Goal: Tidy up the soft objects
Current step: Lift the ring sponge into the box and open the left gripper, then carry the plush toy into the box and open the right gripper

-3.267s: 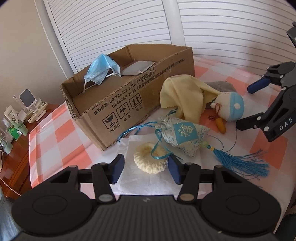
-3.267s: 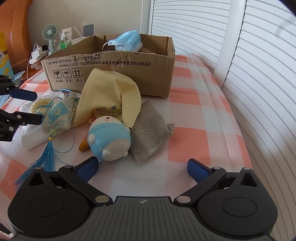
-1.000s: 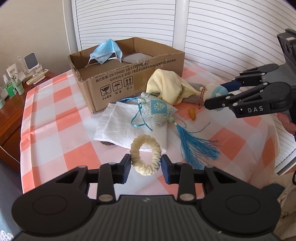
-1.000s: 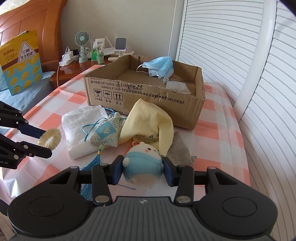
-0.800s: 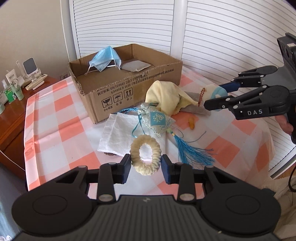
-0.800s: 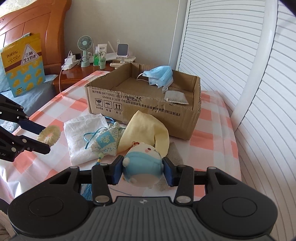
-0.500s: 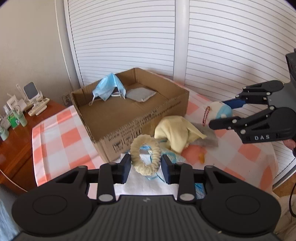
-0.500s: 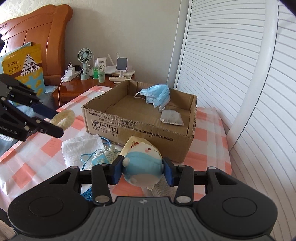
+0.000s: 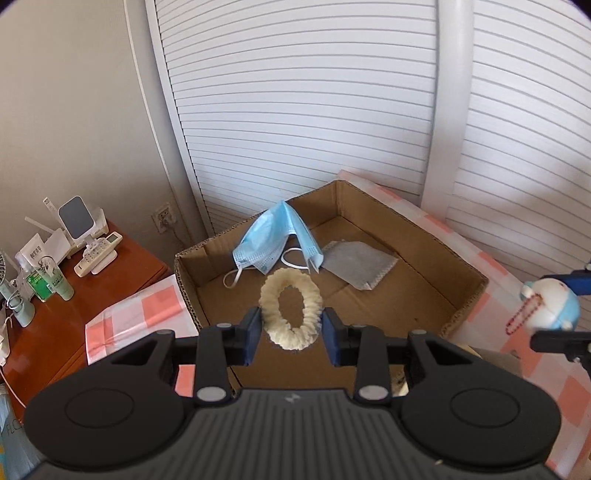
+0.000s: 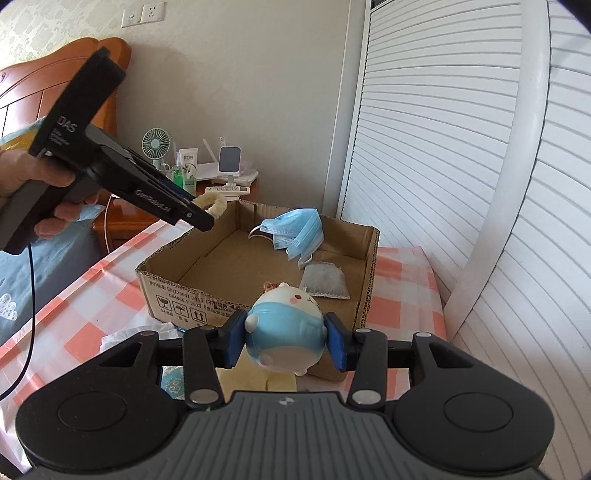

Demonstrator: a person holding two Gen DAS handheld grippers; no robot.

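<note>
we see the left gripper (image 9: 290,332) clamping one cream fluffy ring scrunchie (image 9: 290,308), the right gripper (image 10: 284,341) clamping one blue-and-white round plush toy (image 10: 285,334); in the brown cardboard box (image 10: 207,295), one blue face mask (image 9: 275,238), one grey pouch (image 9: 356,264); yellow cloth (image 10: 255,382) mostly hidden.

White louvred slatted doors (image 9: 332,110) behind; beige plain wall (image 10: 258,74) with white socket plates (image 10: 144,14). Carved orange-brown wooden headboard (image 10: 22,85), reddish wooden nightstand (image 9: 55,306) (small green desk fan (image 10: 157,142) on top). Daylight, soft.

Desk (image 10: 92,306) under a pink-and-white checked cloth, carrying an open cardboard box (image 10: 207,295) toward its far end; just in front of the box a crumpled white cloth (image 10: 122,338), a pale yellow cloth (image 10: 251,380) and a blue patterned pouch (image 10: 173,387), mostly hidden; box flat on the cloth, flaps up
</note>
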